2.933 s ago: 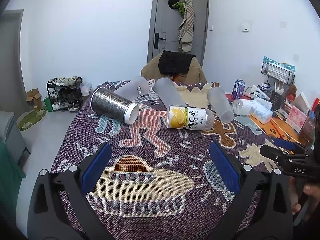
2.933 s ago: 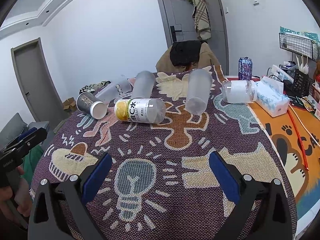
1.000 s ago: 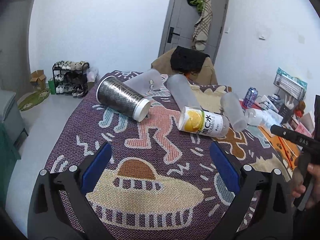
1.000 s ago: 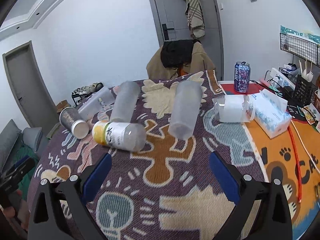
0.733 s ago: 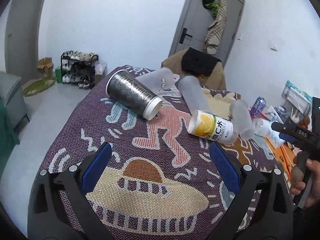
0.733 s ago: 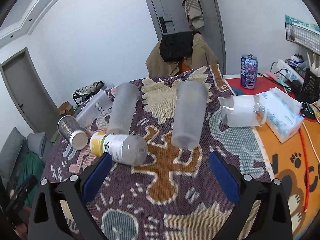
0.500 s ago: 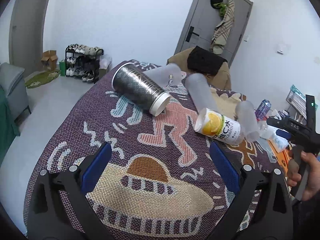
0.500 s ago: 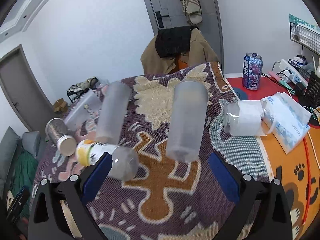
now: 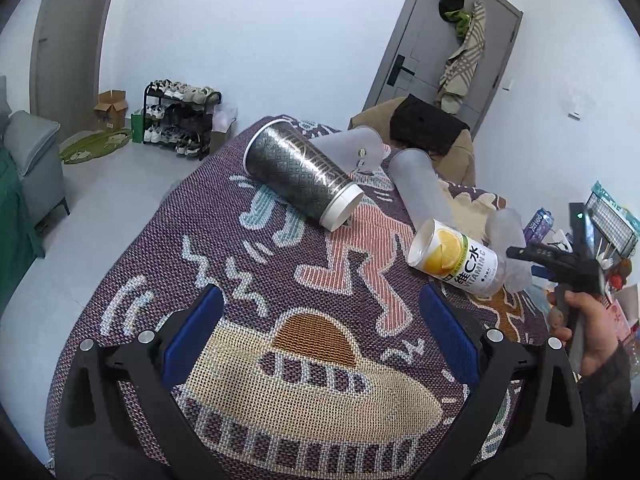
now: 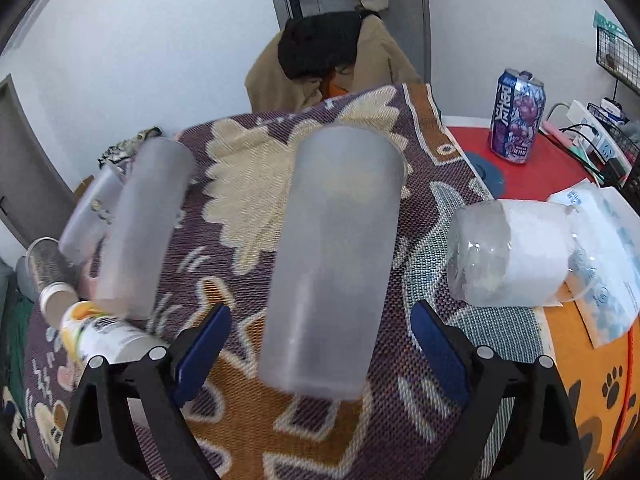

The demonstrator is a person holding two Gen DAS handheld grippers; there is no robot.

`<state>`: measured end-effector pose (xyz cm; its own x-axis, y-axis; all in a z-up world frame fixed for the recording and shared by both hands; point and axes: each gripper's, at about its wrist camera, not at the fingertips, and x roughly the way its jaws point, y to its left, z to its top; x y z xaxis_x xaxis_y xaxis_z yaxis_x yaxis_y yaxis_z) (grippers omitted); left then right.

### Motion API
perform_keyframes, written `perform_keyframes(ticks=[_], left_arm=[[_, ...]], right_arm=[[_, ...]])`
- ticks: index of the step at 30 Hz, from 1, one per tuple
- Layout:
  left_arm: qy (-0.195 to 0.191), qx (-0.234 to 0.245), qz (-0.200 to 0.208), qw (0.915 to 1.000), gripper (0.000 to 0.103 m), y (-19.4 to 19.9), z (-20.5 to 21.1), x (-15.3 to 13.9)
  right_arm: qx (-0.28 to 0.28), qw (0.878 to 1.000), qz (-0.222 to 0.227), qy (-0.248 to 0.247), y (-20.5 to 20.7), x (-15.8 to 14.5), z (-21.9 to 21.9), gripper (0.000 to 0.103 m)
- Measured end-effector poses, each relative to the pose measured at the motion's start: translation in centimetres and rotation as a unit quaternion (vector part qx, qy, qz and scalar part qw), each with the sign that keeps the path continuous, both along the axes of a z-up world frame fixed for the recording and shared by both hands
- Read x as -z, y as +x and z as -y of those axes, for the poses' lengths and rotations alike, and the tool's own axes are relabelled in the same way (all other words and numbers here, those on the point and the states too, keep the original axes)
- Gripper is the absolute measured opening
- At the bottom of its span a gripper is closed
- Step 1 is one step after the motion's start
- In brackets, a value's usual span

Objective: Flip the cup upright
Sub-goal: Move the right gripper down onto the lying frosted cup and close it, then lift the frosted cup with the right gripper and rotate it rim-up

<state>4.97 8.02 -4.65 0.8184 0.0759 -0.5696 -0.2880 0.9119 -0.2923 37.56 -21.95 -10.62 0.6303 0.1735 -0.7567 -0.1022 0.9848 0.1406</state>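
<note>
While nothing is gripped by either tool, the frosted cup [image 10: 332, 264] is seen lying on its side on the patterned cloth [image 10: 248, 168] that covers the worktop, its closed base turned toward the right wrist camera and its far end pointing to about 12 o'clock. The right tool [image 10: 320, 344] is held wide apart, one blue pad [image 10: 200, 350] at 9 o'clock of the cup's near end and the other at 3 o'clock; whether the pads touch the cup cannot be told, though a gap is visible on each side.

At 9 o'clock of that cup a second frosted cup [image 10: 144, 228] is laid on its side, with a yellow-labelled vitamin bottle [image 10: 108, 336] just beside its near end and a dark patterned cup [image 10: 52, 280] farther out at 9 o'clock. At 3 o'clock a clear bottle with a white label [image 10: 516, 256] is laid beside a tissue pack [image 10: 604, 264], and a purple can [image 10: 518, 118] is stood upright at 1 o'clock on a red mat.

In the left wrist view, the left tool [image 9: 320, 340] is likewise spread fully, empty, over a hat-shaped motif of the cloth, well apart from the cups. The right tool's handle is seen gripped by a hand [image 9: 588, 332] at 3 o'clock.
</note>
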Motion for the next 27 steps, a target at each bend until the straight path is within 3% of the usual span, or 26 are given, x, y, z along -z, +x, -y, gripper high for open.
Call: perform_keyframes(ticks=[2, 4, 5, 15, 27], left_arm=[[0.002, 0.000, 0.004, 1.0000, 0.097, -0.3, 0.0, -0.2], [0.001, -0.001, 0.004, 1.0000, 0.097, -0.5, -0.1, -0.2], [-0.001, -0.002, 0.004, 1.0000, 0.097, -0.5, -0.1, -0.2], [-0.007, 0.003, 0.008, 0.9999, 0.097, -1.2, 0.0, -0.4], [-0.009, 0.009, 0.017, 0.9998, 0.097, -2.7, 0.6, -0.9]], right_arm=[[0.001, 1.000, -0.011, -0.002, 0.7, 0.8, 0.2, 0.082], [-0.001, 1.000, -0.023, 0.004, 1.1, 1.2, 0.3, 0.065], [-0.003, 0.999, -0.032, 0.013, 1.3, 1.5, 0.5, 0.060], [-0.031, 0.999, -0.007, 0.044, -2.9, -1.0, 0.9, 0.059], [-0.073, 0.991, 0.018, 0.109, -11.9, -3.8, 0.6, 0.059]])
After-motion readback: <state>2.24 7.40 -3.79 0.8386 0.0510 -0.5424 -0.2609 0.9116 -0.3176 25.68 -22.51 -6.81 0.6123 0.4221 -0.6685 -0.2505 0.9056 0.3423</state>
